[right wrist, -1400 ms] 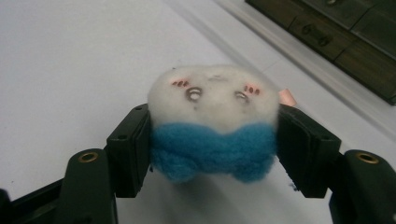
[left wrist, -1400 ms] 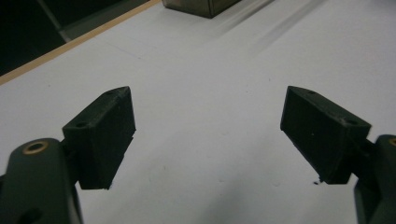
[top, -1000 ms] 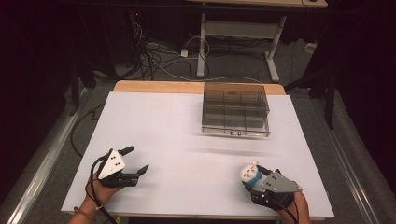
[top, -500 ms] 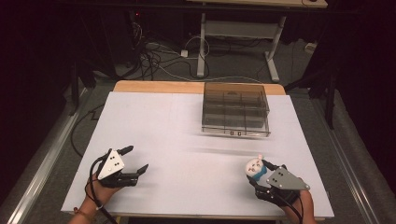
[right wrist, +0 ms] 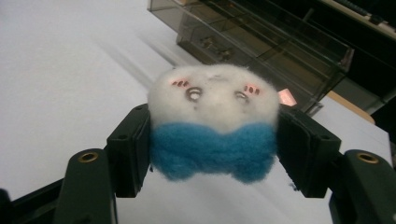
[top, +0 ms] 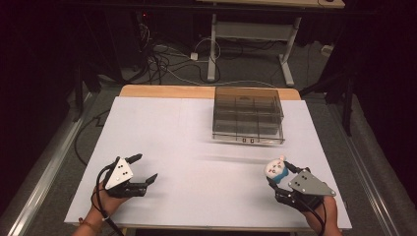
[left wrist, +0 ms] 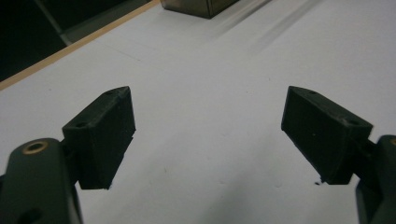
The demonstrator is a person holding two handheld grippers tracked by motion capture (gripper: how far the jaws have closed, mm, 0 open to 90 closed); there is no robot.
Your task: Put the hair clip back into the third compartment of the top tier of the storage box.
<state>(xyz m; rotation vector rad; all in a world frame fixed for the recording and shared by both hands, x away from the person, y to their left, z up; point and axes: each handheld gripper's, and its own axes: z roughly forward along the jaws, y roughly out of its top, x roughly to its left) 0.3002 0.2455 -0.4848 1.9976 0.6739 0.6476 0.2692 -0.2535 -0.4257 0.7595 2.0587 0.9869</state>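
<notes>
A: Toy [right wrist: 212, 128] first — a small felt figure, white face over a blue body, clamped between the jaws of the right gripper [top: 280, 176], on the near side of the smoky clear drawer box [top: 248, 115] and a little to its right, held off the table.

B: So the step is carrying. And next?

A: I'd judge it goes towards the drawer box, whose drawers look closed; one would need pulling out, likely by the left gripper [top: 142, 169]. Its jaws stand wide apart with nothing between them, well to the near left of the box.

B: Surface and room?

A: White tabletop [top: 162, 128] with a wooden edge just behind the box; beyond that, dark floor, tangled cables [top: 167, 59], and a desk frame [top: 246, 34].
</notes>
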